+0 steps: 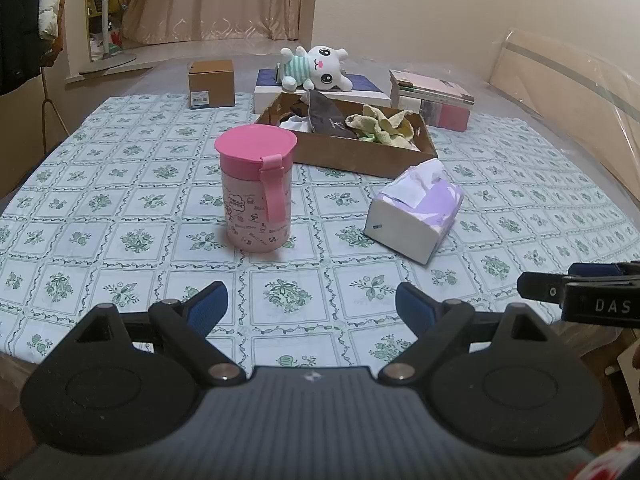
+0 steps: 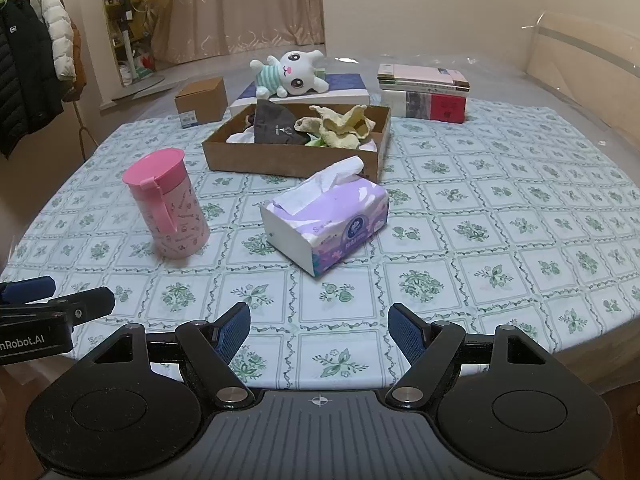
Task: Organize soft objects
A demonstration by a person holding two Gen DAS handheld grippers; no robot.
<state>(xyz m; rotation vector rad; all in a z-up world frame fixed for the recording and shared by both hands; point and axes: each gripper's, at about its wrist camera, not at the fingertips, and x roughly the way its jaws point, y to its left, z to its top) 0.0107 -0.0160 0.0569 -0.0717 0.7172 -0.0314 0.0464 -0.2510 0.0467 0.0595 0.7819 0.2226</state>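
Both grippers, left (image 1: 312,306) & right (image 2: 319,330), hover w/ jaws wide, holding nothing. Cloths (image 2: 340,126) already lie in cardboard tray (image 2: 288,158); plush bunny (image 2: 290,74) sits behind on flat box; tissue pack (image 2: 328,220) near. Fits start or finish alike.
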